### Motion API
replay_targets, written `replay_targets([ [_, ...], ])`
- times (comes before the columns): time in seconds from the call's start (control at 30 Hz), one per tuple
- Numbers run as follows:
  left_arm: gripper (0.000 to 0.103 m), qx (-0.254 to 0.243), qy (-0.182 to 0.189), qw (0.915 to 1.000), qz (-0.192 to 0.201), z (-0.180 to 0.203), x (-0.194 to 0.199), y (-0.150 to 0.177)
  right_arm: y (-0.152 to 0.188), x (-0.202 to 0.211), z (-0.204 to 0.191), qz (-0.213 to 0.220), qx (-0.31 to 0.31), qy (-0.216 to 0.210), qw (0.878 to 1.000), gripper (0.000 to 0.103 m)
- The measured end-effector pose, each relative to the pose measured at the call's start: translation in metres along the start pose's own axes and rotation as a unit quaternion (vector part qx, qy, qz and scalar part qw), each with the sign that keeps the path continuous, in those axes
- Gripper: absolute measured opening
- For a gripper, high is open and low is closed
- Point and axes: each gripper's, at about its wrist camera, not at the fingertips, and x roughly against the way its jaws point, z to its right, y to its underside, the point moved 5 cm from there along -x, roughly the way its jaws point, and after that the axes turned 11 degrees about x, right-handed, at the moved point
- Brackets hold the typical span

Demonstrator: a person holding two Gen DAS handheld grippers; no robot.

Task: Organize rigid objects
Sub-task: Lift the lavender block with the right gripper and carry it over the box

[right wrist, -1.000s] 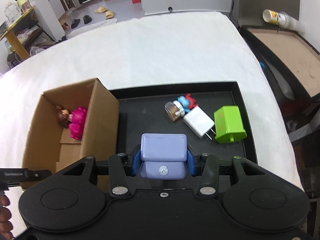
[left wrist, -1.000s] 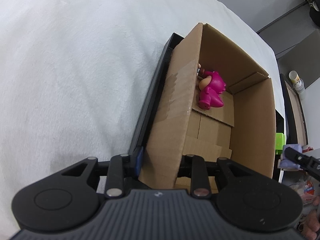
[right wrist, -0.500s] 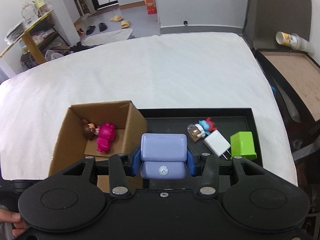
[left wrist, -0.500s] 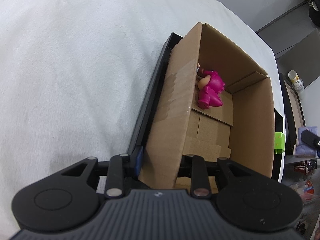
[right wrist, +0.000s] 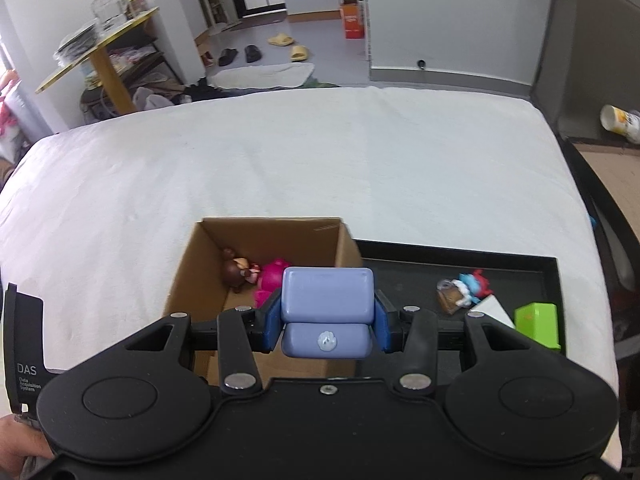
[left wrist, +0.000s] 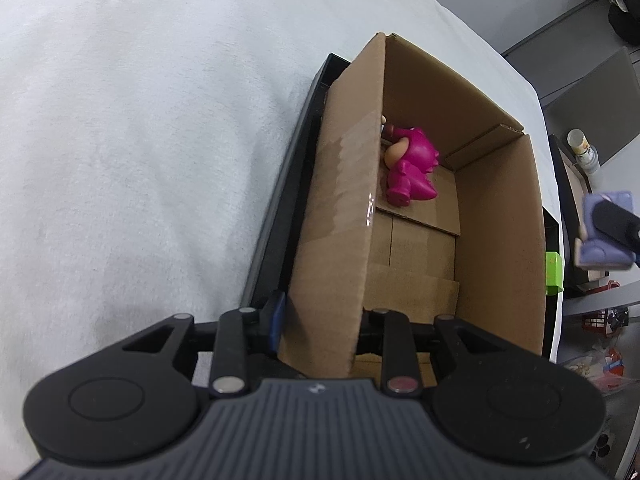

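Note:
My right gripper is shut on a lavender plastic case and holds it above the near right corner of a cardboard box; the case also shows in the left wrist view. The box holds a magenta figure and a brown-haired doll. My left gripper is shut on the box's near wall. On the black tray lie a small blue and red figure, a white charger and a green block.
The box and tray rest on a white bed cover. A bedside table with a tipped cup stands at the right. A yellow table and slippers are on the floor beyond the bed.
My right gripper has risen and moved left with the lavender case, from over the tray to over the box's corner. My left gripper keeps its hold on the box wall.

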Motion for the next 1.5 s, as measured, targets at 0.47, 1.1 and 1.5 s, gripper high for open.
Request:
replay_targets([
  [0.47, 0.029, -0.002, 0.009, 1.0000, 0.001, -0.005, 0.003, -0.003, -0.008, -0.032, -0.040, 0.004, 0.050, 0.001, 0.999, 0.044],
  [1.1, 0.030, 0.000, 0.013, 0.9999, 0.001, -0.007, 0.008, -0.005, -0.010, -0.067, -0.059, -0.011, 0.101, 0.026, 0.994, 0.044],
  [1.5, 0.030, 0.001, 0.016, 0.9999, 0.000, -0.009, 0.008, -0.007, -0.004, -0.090, -0.060, -0.039, 0.138, 0.053, 0.988, 0.045],
])
